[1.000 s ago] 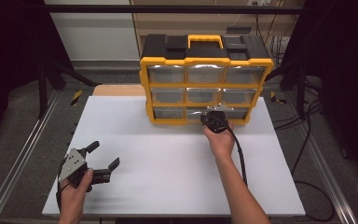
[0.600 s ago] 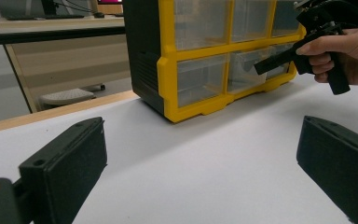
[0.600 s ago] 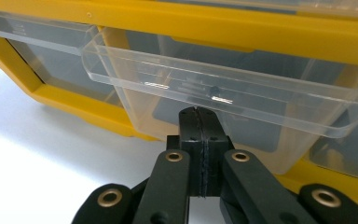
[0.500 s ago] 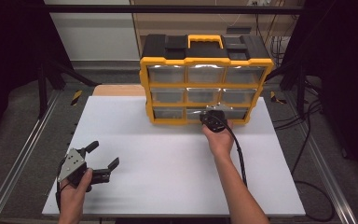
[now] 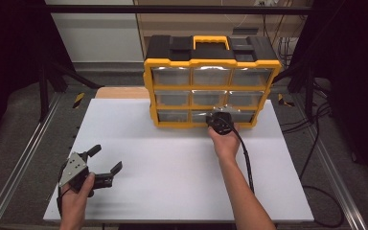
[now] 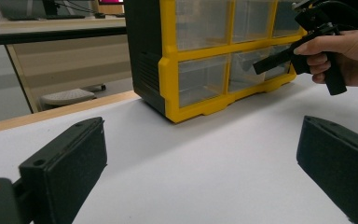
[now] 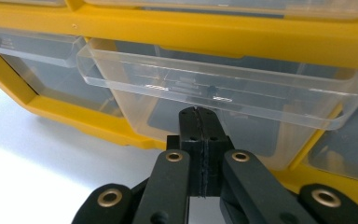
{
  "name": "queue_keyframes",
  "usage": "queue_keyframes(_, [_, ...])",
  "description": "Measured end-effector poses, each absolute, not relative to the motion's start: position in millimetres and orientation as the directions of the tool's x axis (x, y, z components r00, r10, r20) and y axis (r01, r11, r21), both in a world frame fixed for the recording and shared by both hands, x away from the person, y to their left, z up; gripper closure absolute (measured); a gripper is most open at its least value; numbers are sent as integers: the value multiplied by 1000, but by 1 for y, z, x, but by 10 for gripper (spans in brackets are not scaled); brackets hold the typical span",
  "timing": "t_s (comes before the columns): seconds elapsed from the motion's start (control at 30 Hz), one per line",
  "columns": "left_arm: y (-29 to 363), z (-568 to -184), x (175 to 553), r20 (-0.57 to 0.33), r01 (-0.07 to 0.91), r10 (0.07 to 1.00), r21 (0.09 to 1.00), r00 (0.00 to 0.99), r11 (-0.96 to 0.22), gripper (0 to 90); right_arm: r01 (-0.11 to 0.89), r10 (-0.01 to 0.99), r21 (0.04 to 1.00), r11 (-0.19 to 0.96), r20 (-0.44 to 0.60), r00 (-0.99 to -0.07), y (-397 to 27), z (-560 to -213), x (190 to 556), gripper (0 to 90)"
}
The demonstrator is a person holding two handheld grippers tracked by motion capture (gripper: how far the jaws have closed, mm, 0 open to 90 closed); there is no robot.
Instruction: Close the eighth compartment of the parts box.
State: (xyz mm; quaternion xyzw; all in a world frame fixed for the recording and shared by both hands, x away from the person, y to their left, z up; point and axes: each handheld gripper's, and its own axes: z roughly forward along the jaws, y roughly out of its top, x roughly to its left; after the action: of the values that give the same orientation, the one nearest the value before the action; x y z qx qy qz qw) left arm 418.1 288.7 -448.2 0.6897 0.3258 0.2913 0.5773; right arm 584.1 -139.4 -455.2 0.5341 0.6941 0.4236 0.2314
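My right gripper (image 7: 199, 114) unmoved since the earlier frame, jaws pressed together just under the lip of the clear drawer (image 7: 223, 91), bottom-middle of the yellow organizer (image 5: 212, 86), my left gripper (image 5: 104, 163) wide open, empty, well apart from it.

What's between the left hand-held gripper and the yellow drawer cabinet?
Nothing: in the high view, bare white table runs from the left hand-held gripper to the cabinet. The left gripper view shows that too.
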Motion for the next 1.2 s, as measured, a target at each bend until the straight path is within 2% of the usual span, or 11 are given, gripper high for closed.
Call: queue_keyframes(1.2, [289, -448, 418, 30, 111, 785, 986, 619, -125, 16, 560, 938, 828, -37, 221, -266, -139, -460, 591, 900])
